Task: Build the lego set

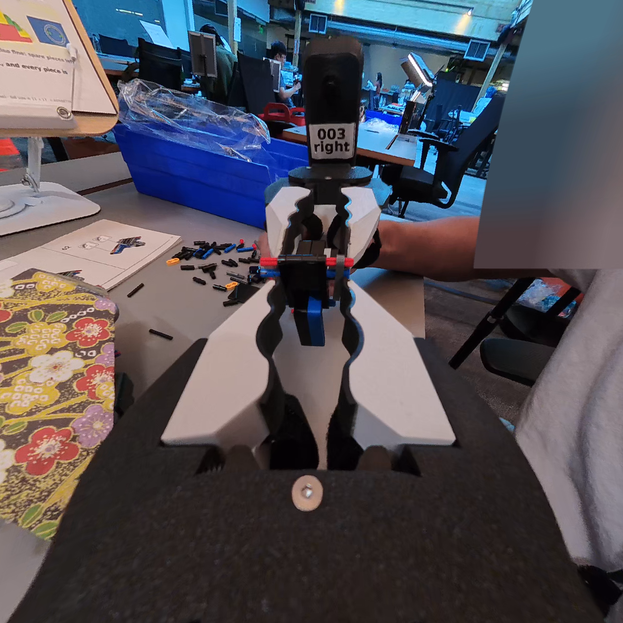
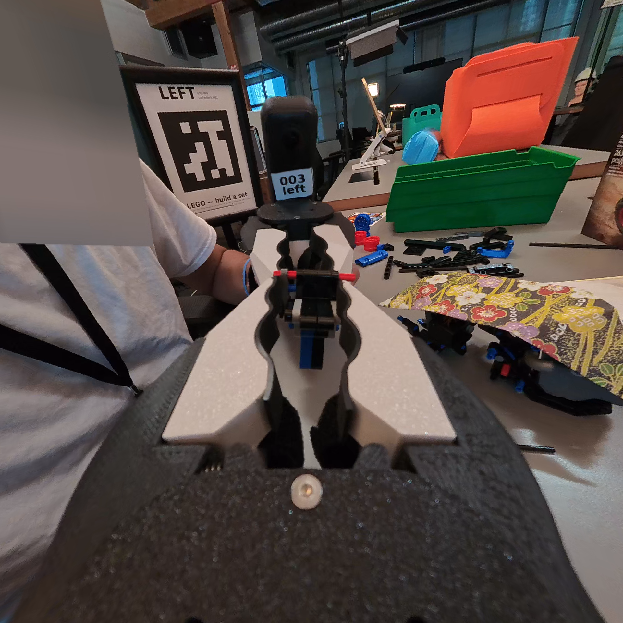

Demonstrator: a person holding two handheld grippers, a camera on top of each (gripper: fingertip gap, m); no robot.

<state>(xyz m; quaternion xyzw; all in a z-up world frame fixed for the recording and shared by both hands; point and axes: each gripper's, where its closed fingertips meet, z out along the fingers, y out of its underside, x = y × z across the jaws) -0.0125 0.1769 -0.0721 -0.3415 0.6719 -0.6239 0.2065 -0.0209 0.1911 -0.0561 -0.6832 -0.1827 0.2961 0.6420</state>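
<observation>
A small lego assembly (image 1: 313, 317), black and blue with a red-tipped axle (image 1: 305, 261) across it, is held in the air between both grippers, which face each other. My left gripper (image 1: 310, 286) is shut on its lower part, jaws tight on both sides. My right gripper (image 1: 312, 232) comes from the far side and clamps its upper end. In the right wrist view the assembly (image 2: 310, 350) sits between the right gripper's (image 2: 310, 286) closed fingers, with the left gripper (image 2: 303, 259) opposite.
Loose black, blue and orange pins (image 1: 215, 256) lie by an instruction booklet (image 1: 111, 249) and a blue bin (image 1: 202, 175). A floral cloth (image 2: 505, 303) covers a part-built model (image 2: 448, 330). More parts (image 2: 455, 256) lie before a green bin (image 2: 472, 195). The person's torso (image 2: 84, 337) is close. My left and right fingertips are right by each other.
</observation>
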